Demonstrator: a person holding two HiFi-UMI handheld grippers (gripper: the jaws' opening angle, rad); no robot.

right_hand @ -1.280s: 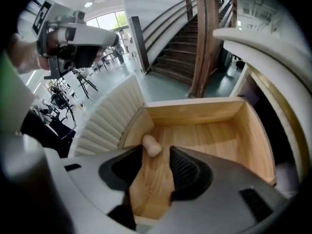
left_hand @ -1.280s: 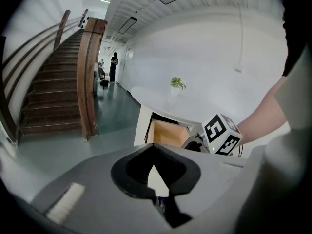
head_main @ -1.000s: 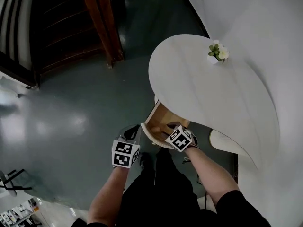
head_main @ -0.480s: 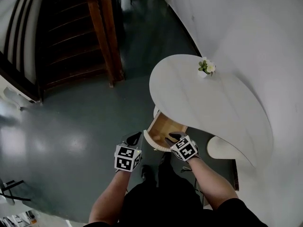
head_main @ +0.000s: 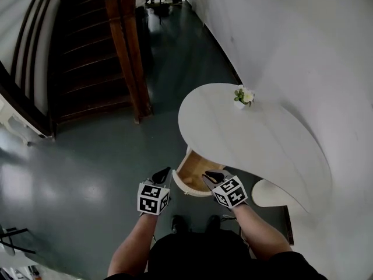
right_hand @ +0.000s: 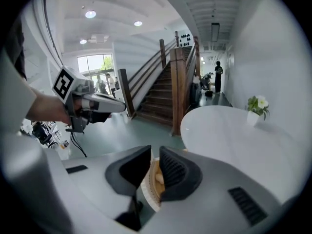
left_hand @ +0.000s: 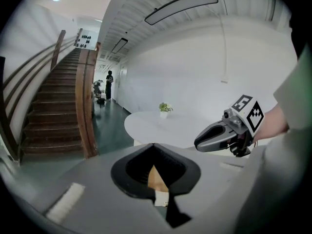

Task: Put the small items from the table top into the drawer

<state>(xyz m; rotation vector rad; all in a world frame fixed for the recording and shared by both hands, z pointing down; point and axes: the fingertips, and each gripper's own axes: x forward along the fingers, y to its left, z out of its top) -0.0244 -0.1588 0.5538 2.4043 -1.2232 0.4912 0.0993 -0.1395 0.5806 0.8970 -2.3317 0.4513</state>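
2 empty grippers hang just above the open drawer (head_main: pixel 185 186), its front directly below the fingertips, long axis running away under the table top (head_main: pixel 256 142). Right gripper (right_hand: pixel 154 155) is nearer, and its jaws have just been closing to a narrow gap. Left gripper (left_hand: pixel 153 147) is pinched shut. Only a flower pot (head_main: pixel 240 97) sits up top, well beyond.

A dark wooden staircase (head_main: pixel 87 69) climbs away. At the staircase's foot stands a brown newel post (head_main: pixel 125 51) on a glossy teal floor (head_main: pixel 76 168). Past the staircase, down the corridor, 1 person (left_hand: pixel 109 84) stands. A white wall (head_main: pixel 303 39) faces the staircase.
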